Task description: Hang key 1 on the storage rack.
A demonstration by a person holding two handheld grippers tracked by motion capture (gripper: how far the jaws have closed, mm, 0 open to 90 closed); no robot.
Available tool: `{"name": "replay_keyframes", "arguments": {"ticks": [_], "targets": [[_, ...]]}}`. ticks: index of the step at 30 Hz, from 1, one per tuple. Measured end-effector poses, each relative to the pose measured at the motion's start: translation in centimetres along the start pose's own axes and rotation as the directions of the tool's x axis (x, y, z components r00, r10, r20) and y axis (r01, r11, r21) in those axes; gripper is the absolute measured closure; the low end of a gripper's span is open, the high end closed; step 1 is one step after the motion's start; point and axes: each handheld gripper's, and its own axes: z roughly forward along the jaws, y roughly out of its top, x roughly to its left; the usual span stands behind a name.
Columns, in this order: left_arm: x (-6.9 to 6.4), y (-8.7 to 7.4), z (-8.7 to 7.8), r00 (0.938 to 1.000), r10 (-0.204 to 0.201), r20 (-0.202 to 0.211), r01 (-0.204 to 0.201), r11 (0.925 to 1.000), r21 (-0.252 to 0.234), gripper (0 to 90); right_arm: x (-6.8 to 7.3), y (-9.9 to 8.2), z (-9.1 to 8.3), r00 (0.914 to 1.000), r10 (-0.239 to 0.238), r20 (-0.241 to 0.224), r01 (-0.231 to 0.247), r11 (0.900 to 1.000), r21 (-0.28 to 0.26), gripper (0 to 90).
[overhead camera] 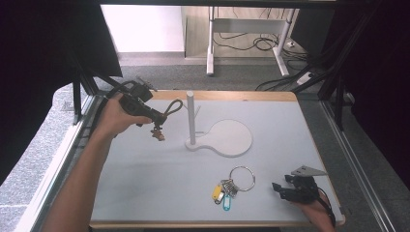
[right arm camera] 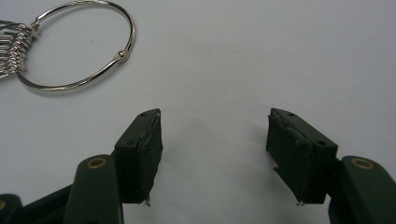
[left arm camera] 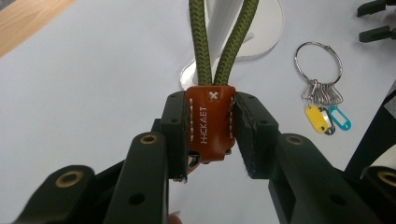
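Black jaws of the left gripper point(left arm camera: 211, 128) rise closest to the lens in the left gripper view, and they are clamped on the brown leather tab point(left arm camera: 210, 122) of a keychain, one pad on each side edge. From the tab's top, the olive cord loop point(left arm camera: 219, 44) runs straight ahead, away from the jaws, as two strands side by side.

In the high view the left gripper point(overhead camera: 155, 117) is held above the table's point(overhead camera: 145, 183) far-left part, with the cord loop point(overhead camera: 174, 107) sticking out toward the right and small metal bits hanging below the grip. Just right of the loop, close to it but apart, stands the white upright post point(overhead camera: 191, 118) on its flat round-ended base point(overhead camera: 232, 137). That is the relation that matters: the loop's long axis points roughly at the post, and the loop's open end sits near the height of the post's top. Judging by this, the coming move is to lift the loop over the top and drop it around the post, and the left hand is far nearer.

Further right, near the front edge, a big key ring point(overhead camera: 241, 178) with keys and coloured tags lies flat. The right gripper point(overhead camera: 279, 189) rests just right of it, jaws spread wide and empty, well away from the post.
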Motion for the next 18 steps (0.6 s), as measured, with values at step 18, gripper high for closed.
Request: {"name": "replay_keyframes", "arguments": {"ticks": [18], "targets": [[1.9,1.1,0.3,0.9993,-0.037,0.001,0.037,0.9992,0.017,66.8,0.0,0.0,0.0,1.0000,0.003,-0.001,-0.003,1.0000,-0.002,36.3]]}}
